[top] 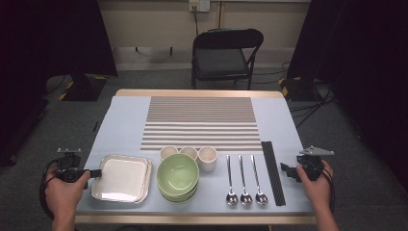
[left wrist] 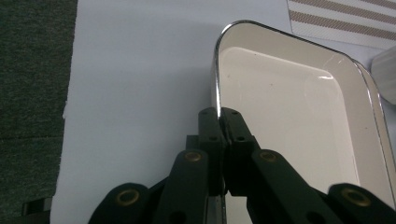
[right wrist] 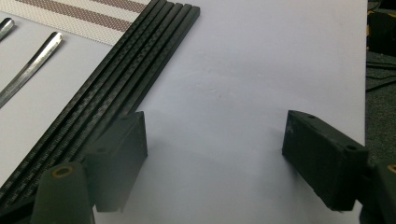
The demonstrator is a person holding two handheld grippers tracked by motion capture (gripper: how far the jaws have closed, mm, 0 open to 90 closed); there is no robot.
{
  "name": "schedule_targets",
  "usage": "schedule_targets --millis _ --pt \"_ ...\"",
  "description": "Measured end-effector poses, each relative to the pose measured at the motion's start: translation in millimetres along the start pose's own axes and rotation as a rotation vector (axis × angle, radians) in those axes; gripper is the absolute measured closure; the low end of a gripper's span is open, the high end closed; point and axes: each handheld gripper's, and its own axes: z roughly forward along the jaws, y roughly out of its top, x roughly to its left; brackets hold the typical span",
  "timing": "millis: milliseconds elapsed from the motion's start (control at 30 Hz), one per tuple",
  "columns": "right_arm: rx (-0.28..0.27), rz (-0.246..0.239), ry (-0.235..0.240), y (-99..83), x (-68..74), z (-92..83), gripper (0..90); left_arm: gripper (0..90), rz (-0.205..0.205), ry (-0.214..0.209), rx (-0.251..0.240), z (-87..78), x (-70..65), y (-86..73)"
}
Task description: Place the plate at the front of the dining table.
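Left gripper [left wrist: 219, 116]: its two black jaws are closed on the left rim of the square white tray with shiny metal edge [top: 120, 179]; in the left gripper view the thin rim sits pinched between the pads.
Tray position: it lies flat on the pale blue tablecloth [top: 120, 120], at the near left part of the table, just beside the light green round bowl [top: 178, 174].
Right gripper [right wrist: 215, 154]: the jaws stand wide apart and hold nothing; between them is bare cloth.
Right gripper position: in the high view it hovers at the near right edge of the table, just beside the bundle of long black chopsticks [top: 273, 172].
Spoons: three metal spoons [top: 246, 180] lie side by side between the bowl and the chopsticks.
Cups: three small cream cups [top: 188, 155] stand in a row behind the bowl.
Mat: a brown and white striped place mat [top: 201, 122] covers the middle of the cloth.
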Motion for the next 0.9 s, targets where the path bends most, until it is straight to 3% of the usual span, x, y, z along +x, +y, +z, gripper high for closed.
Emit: schedule_targets --millis 533,900 --pt "-0.002 -0.001 0.001 0.0 -0.3 0.1 21.0 88.9 -0.076 0.003 -0.020 -4.0 2.2 -3.2" --pt "-0.001 -0.002 0.000 0.0 -0.2 0.1 21.0 89.0 -0.127 0.004 -0.081 -22.4 -3.9 13.8"
